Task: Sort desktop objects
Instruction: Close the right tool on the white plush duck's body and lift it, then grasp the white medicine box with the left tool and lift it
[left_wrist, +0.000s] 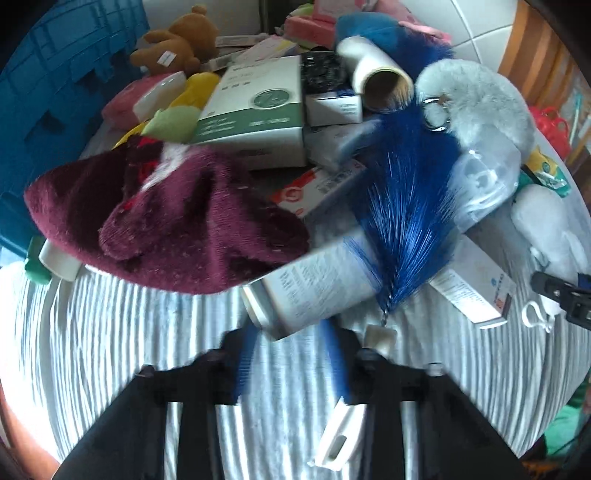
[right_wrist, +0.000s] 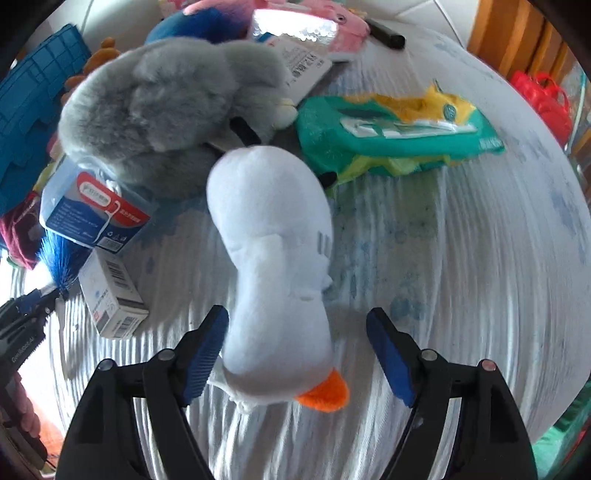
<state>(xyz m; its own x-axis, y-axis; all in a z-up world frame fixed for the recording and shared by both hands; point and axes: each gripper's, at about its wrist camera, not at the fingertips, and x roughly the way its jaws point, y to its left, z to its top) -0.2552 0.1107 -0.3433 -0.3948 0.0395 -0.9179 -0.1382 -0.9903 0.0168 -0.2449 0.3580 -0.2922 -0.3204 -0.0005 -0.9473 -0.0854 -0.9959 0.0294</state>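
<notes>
- Right gripper (right_wrist: 297, 347) stands wide open; the white plush duck (right_wrist: 273, 266) lies between its fingers, touching the left pad (right_wrist: 207, 354), with a gap to the right pad, orange beak (right_wrist: 325, 397) toward the camera.
- Left gripper (left_wrist: 291, 354) is part open and empty; a silver box (left_wrist: 295, 291) lies just beyond its fingertips, a maroon hat (left_wrist: 162, 221) to the left.
- Everything rests on the striped cloth (right_wrist: 461, 277).

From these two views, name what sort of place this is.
Probably a home room: a table under a striped cloth, heaped with plush toys such as a white duck, and a blue plastic crate beside it.
</notes>
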